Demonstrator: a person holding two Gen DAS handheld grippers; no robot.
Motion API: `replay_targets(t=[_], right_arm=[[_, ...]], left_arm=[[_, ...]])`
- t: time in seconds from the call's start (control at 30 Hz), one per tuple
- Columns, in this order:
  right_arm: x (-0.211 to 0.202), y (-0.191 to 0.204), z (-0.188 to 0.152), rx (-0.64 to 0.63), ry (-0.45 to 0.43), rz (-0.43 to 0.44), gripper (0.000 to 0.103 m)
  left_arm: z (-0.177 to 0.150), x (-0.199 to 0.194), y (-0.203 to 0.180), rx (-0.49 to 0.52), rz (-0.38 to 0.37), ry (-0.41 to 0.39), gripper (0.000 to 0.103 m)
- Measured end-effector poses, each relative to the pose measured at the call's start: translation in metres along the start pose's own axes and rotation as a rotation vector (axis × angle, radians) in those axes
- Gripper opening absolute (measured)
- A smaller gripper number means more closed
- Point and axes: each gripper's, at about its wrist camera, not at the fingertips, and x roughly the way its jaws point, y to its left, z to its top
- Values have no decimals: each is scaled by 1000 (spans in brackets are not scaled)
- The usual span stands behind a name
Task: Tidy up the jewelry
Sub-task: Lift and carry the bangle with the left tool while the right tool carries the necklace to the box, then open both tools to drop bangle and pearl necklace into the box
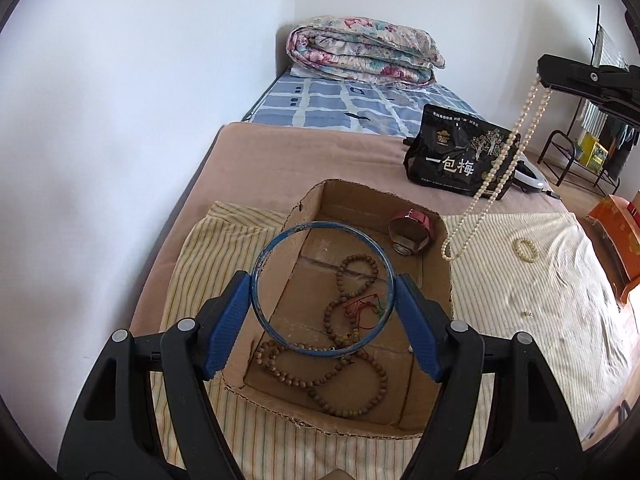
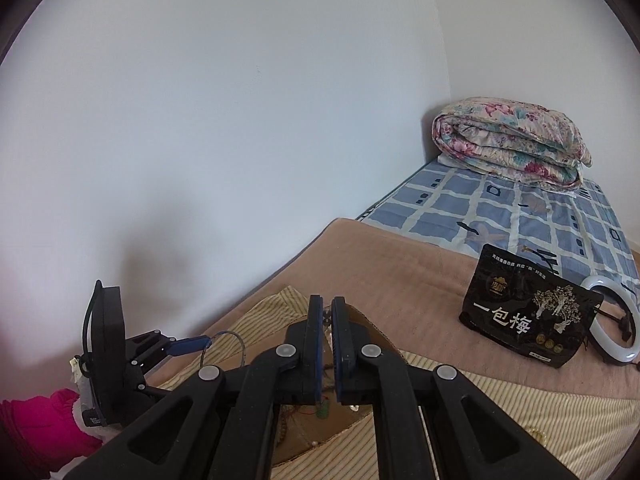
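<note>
— Blue rubber pads on the left gripper [image 1: 324,286] are pinching the thin blue bangle [image 1: 323,289] across its widest part, one pad on each side. Why that way?

— A rigid hoop gives nothing to squeeze but its rim, so the jaws are standing wide and bearing on it from outside. It is hanging right over the cardboard box [image 1: 332,196], which is sitting on the striped cloth [image 1: 560,292] on the bed.

— And the box is already taking things?

— Yes: brown wooden beads [image 1: 340,376] are lying coiled on its floor, and a pink watch [image 1: 412,232] is resting in the far corner. So I'd judge the bangle is going in there too.

— Further right?

— The right gripper [image 1: 541,80] is carrying the pearl necklace [image 1: 496,168] high, its jaws pressed together on the strand so the loop is dangling free beside the box's right wall, not snagging.

— Anything left out?

— A small pearl bracelet [image 1: 526,249] is lying on the cloth, well apart from the box.
</note>
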Motion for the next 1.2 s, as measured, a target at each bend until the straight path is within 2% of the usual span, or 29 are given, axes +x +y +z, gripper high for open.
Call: replay_targets(t=[0.63, 1.0, 1.03, 1.13, 1.2], right_arm=[[91, -27, -47, 47, 172, -21, 1], [108, -34, -65, 78, 217, -11, 4], [108, -34, -66, 80, 218, -10, 5], [107, -34, -65, 87, 215, -19, 39], [106, -34, -65, 84, 214, -31, 46]], left_arm=[[-15, 32, -11, 39, -13, 55, 74], [-19, 47, -18, 45, -16, 89, 75], [-20, 48, -18, 40, -20, 94, 75], [-19, 49, -19, 36, -16, 100, 76], [-20, 50, -19, 33, -14, 102, 79]])
